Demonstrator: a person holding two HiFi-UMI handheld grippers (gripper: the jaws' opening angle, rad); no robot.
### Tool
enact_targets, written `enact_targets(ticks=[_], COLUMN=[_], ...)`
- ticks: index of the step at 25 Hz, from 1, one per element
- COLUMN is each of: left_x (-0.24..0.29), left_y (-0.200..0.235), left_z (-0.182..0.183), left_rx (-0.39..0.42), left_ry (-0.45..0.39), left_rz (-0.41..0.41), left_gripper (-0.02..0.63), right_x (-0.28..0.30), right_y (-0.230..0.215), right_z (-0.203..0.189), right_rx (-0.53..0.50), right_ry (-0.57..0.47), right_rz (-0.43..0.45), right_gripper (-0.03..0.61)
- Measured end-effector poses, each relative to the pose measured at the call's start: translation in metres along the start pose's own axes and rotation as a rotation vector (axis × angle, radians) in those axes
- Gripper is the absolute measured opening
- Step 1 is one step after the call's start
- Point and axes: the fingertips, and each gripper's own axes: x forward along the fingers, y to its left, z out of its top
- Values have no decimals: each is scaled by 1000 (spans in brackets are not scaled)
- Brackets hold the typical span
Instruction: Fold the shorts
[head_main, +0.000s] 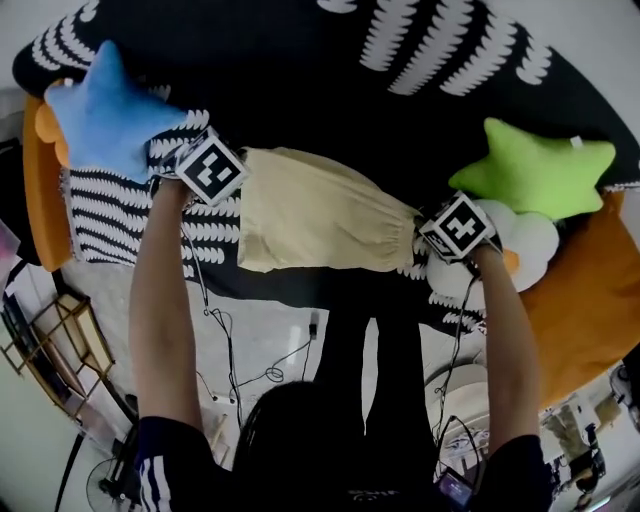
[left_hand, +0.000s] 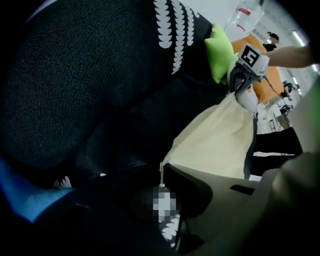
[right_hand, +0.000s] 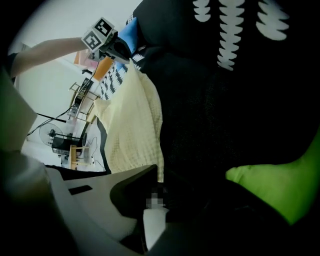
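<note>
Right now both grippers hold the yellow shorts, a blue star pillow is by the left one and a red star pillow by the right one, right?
Only the colour is wrong: the head view shows a green star pillow by the right gripper, not red. The left gripper sits by the blue star pillow, and both hold the yellow shorts.

Light: bright, from overhead in your head view; the shorts (head_main: 320, 215) show clearly.
Shadow: your gripper views go dark along the lower foreground.
Distortion: heavy fisheye bending, black corners.
Focus: near foreground soft.
</note>
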Motion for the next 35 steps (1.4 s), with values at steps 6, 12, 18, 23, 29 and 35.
enact_targets(ticks=[6, 12, 18, 23, 29, 35], left_x=[44, 41, -8, -30, -35, -35], left_y=[23, 48, 67, 18, -120, -247], left_z=[-11, -36, -104, -139, -102, -39], left_rx=[-73, -357, -648, -983, -923, -951], left_ry=[78, -5, -32, -232, -349, -456], left_rz=[182, 275, 461, 403, 312, 277], left_gripper=[117, 189, 212, 199, 209, 212], right_x=[20, 23, -38, -56, -60, -70], right_y=[-20, -33, -64, -70, -32, -16], right_z=[7, 26, 63, 61, 54, 39], right_rx=[-10, 111, 403, 291, 11, -202], right_ry=[3, -43, -409, -434, -327, -261], right_rz=[-68, -126, -8, -87, -85, -98], right_gripper=[64, 132, 190, 190, 187, 161])
